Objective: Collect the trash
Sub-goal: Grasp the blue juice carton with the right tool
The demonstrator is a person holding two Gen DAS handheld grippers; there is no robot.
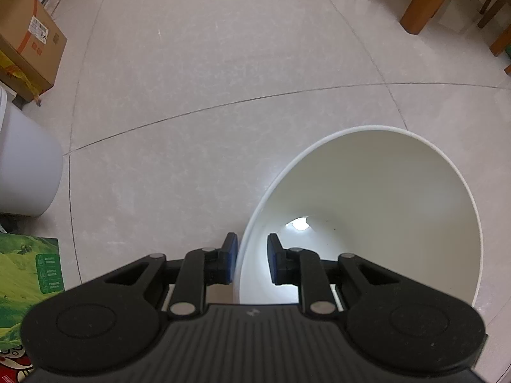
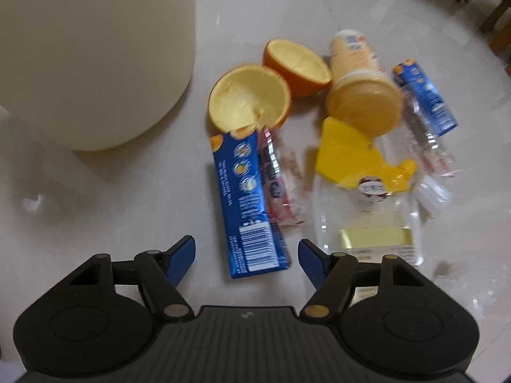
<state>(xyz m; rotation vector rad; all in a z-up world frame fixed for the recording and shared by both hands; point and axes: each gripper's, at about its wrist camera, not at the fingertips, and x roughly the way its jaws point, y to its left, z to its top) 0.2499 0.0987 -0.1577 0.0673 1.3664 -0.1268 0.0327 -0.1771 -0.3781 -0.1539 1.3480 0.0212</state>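
Bin: white round plastic waste bin [image 1: 367, 210] stands on the pale tiled floor [image 1: 223, 63]; its inside looks almost bare, with one bright patch at the bottom.
Left gripper: black two-finger left gripper [image 1: 252, 263] points steeply down, its blue pads narrowed onto the bin's near rim, one pad outside the wall and one inside, so it grips the bin.
Right gripper: black two-finger right gripper [image 2: 246, 258] hangs over the litter with its blue-tipped fingers spread wide and nothing pressed between them.
Nearest trash: blue foil wrapper with a barcode [image 2: 247, 204] lies flat on the floor, its lower end between the right gripper's fingers, touching neither.
Orange peels: two hollowed orange halves [image 2: 249, 95] sit side by side just beyond the wrapper, cut side up.
Cup: yellow plastic drink cup [image 2: 361, 79] lies tipped on its side next to the peels.
Other litter: clear plastic packaging with a yellow card inside [image 2: 367, 198] lies right of the blue wrapper; second blue wrapper [image 2: 424, 95] lies further right.
Surroundings: brown cardboard box [image 1: 25, 35] and wooden furniture legs [image 1: 421, 0] stand well apart from the bin.
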